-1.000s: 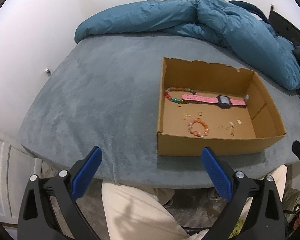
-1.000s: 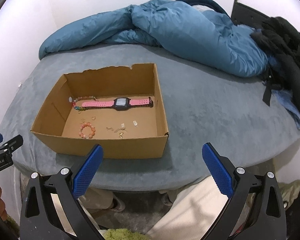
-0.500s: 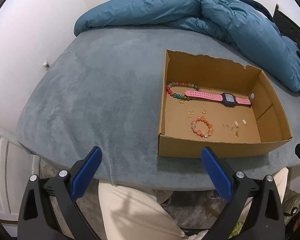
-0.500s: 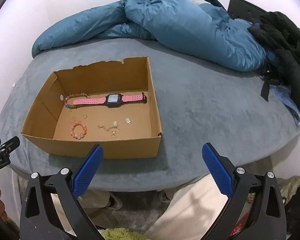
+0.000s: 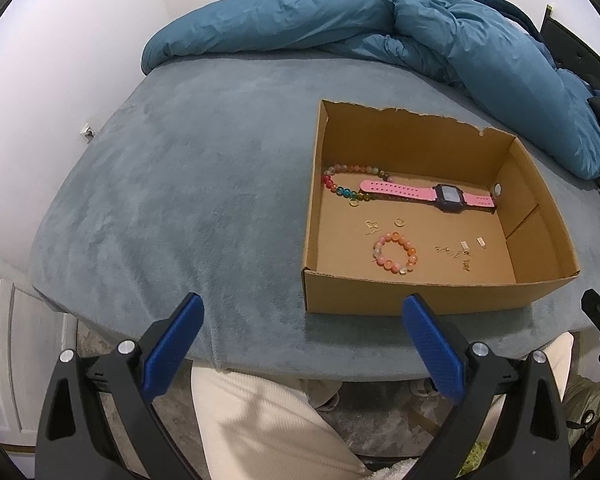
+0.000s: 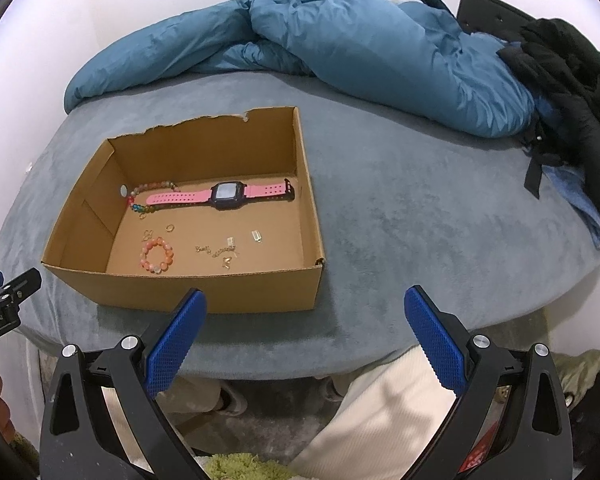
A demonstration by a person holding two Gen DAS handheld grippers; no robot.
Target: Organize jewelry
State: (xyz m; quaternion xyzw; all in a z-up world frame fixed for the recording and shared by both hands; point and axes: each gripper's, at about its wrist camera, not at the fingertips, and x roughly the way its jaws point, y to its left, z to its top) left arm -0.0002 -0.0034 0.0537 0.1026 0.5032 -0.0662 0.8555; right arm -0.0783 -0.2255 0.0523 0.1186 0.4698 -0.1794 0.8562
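Note:
A shallow cardboard box [image 5: 420, 300] [image 6: 204, 292] sits on a grey-blue bed. In it lie a pink watch [image 5: 428, 194] [image 6: 224, 194], a multicoloured bead necklace [image 5: 342, 184] [image 6: 148, 200], a small orange bead bracelet [image 5: 395, 257] [image 6: 157, 256], small gold rings [image 5: 399, 222] and a loose gold chain with small pieces [image 5: 458, 252] [image 6: 224, 252]. My left gripper [image 5: 303, 308] is open and empty, near the bed's front edge, left of the box's near wall. My right gripper [image 6: 306, 304] is open and empty, before the box's near right corner.
A crumpled blue duvet [image 5: 380, 28] [image 6: 340, 48] lies along the back of the bed. Black clothing [image 6: 572, 88] is piled at the right. The bed [image 5: 180, 200] is bare left of the box. The person's legs in cream trousers [image 5: 268, 424] are below both grippers.
Both grippers have risen and tilted down a little, so the box's inside shows more from above. Both stay open; nothing in the box moved.

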